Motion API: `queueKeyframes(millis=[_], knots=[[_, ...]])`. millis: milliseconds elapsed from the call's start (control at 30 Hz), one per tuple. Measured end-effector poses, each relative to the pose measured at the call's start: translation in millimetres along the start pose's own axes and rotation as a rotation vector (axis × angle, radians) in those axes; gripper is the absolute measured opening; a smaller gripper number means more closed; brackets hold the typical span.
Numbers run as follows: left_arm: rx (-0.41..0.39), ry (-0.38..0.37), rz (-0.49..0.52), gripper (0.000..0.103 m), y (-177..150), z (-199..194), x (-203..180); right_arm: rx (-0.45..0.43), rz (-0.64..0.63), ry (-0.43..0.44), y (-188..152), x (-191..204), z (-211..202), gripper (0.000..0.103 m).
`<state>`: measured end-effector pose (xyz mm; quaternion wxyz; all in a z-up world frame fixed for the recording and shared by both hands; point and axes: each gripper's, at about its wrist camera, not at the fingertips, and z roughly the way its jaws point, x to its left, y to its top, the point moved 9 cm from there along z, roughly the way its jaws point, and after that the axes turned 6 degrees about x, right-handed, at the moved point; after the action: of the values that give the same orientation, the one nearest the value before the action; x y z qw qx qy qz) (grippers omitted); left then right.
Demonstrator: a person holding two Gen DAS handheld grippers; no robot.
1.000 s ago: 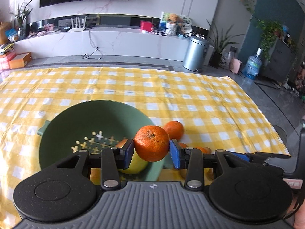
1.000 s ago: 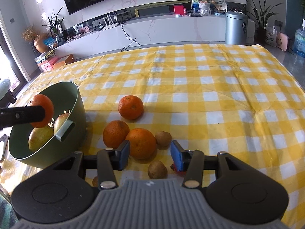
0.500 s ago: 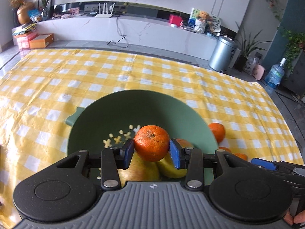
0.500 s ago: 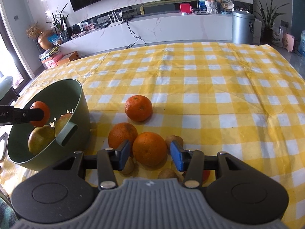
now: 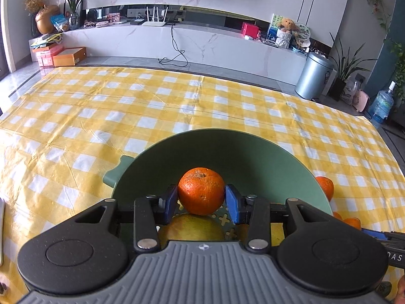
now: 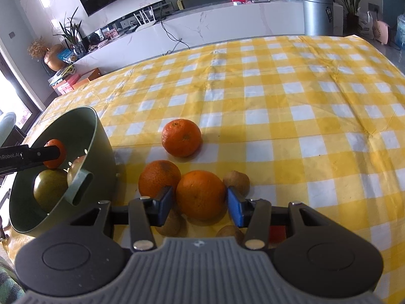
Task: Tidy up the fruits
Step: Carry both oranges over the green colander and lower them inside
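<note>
A small round orange mandarin is clamped in the left gripper over the green plastic colander bowl. The right gripper is held partly apart around a larger round orange on the worktop; contact cannot be told.

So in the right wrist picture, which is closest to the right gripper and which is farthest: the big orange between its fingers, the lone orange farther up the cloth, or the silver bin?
1. Big round orange, between the right gripper fingers.
2. Lone orange, farther up the yellow checked cloth.
3. Silver metal bin, on the floor beyond the cloth, top right.
</note>
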<state>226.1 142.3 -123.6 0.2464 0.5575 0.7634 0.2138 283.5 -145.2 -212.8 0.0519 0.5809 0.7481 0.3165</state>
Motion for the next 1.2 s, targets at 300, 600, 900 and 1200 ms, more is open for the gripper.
queueKeyframes(millis=[300,600,900,1200], knots=[[0.027,-0.015,0.016,0.046,-6,7,-2,0.014,0.011,-0.001,-2,-1,3,0.041],[0.02,-0.033,0.043,0.057,-10,-8,-3,-0.032,-0.007,-0.025,-2,0,-10,0.04],[0.033,-0.13,0.041,0.058,-14,-37,-14,-0.127,-0.098,-0.034,-1,20,-45,0.039],[0.03,-0.161,-0.015,0.058,-11,-58,-1,-0.187,-0.19,0.074,17,79,-80,0.038]])
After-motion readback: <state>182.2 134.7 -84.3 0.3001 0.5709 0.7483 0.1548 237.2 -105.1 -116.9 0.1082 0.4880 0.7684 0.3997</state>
